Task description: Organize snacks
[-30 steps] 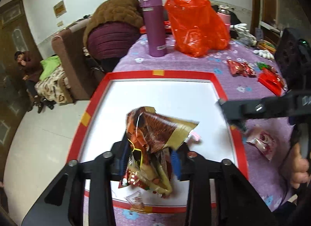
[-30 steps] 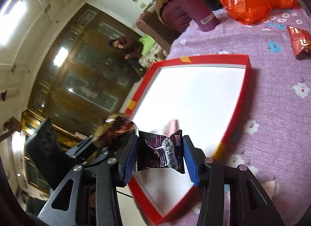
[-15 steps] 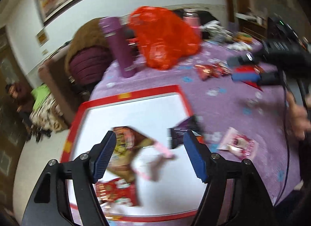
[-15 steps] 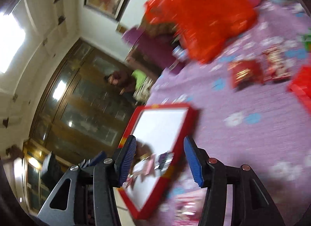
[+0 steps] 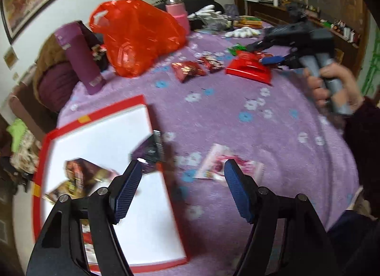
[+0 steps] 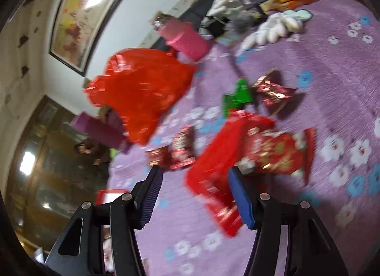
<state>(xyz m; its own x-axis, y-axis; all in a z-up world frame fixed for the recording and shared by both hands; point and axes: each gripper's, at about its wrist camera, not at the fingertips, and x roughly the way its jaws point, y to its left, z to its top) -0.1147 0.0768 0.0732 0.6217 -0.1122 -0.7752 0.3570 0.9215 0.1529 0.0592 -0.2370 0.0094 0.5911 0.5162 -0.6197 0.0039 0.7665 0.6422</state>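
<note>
Both snack packets now released onto red-rimmed tray (image 5: 99, 114); each hand-held gripper open, empty.

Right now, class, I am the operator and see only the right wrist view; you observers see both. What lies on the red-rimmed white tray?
Observer: A crumpled brown foil snack packet lies on the red-rimmed white tray, towards its left side.
Operator: Anything else there?
Observer: A dark purple packet sits at the tray's right rim.
Operator: Any loose snack nearby?
Observer: A pink-and-white packet lies flat on the purple floral tablecloth, just right of the tray.
</note>
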